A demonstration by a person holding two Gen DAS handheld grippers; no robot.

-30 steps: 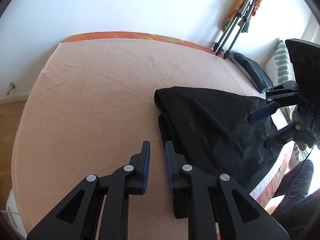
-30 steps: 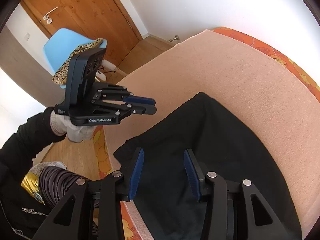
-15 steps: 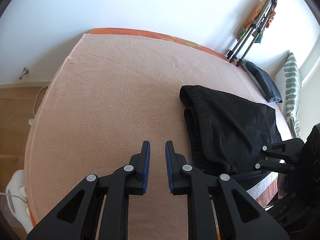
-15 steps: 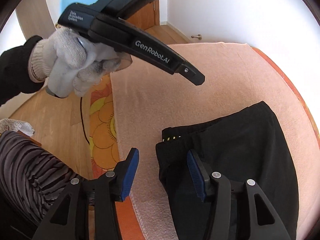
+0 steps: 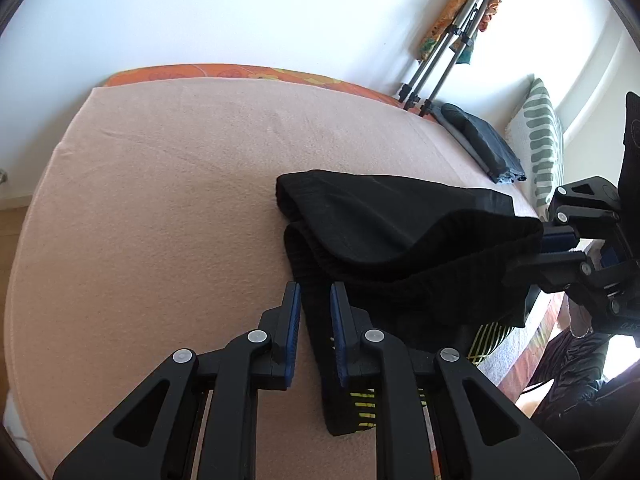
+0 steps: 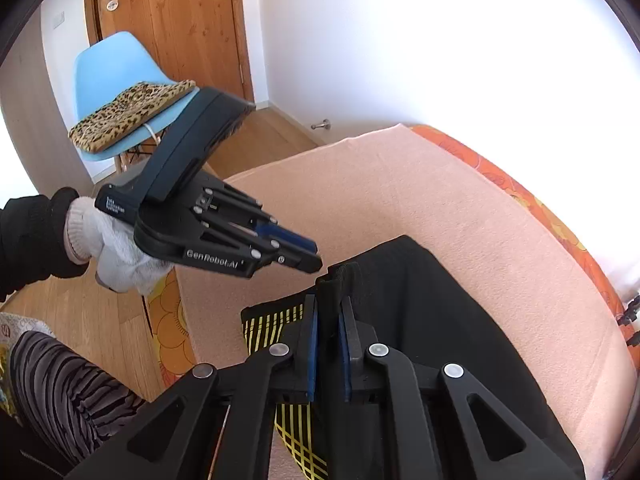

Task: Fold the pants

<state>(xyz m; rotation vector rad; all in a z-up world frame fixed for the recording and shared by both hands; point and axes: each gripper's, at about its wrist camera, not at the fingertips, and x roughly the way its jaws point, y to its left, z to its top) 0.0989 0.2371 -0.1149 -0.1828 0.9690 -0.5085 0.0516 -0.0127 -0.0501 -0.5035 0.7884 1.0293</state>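
Black pants (image 5: 384, 228) lie on the pink blanket (image 5: 160, 208) of the bed, with a yellow-striped lining showing at the near edge. My right gripper (image 6: 329, 308) is shut on the pants' waistband edge (image 6: 340, 280) and lifts it off the blanket; it also shows at the right of the left wrist view (image 5: 532, 246). My left gripper (image 5: 315, 296) hovers over the near left edge of the pants with its jaws a small gap apart and nothing between them. It shows in the right wrist view (image 6: 308, 256) just left of the lifted edge.
A tripod (image 5: 448, 52) stands by the far wall. A folded dark garment (image 5: 480, 140) and a green-patterned pillow (image 5: 540, 136) lie at the bed's far right. A blue chair (image 6: 116, 92) with a leopard cushion stands by the wooden door (image 6: 172, 24).
My right gripper has shut on the pants' edge and raised it. My left gripper has moved right, over the pants' near edge, jaws unchanged.
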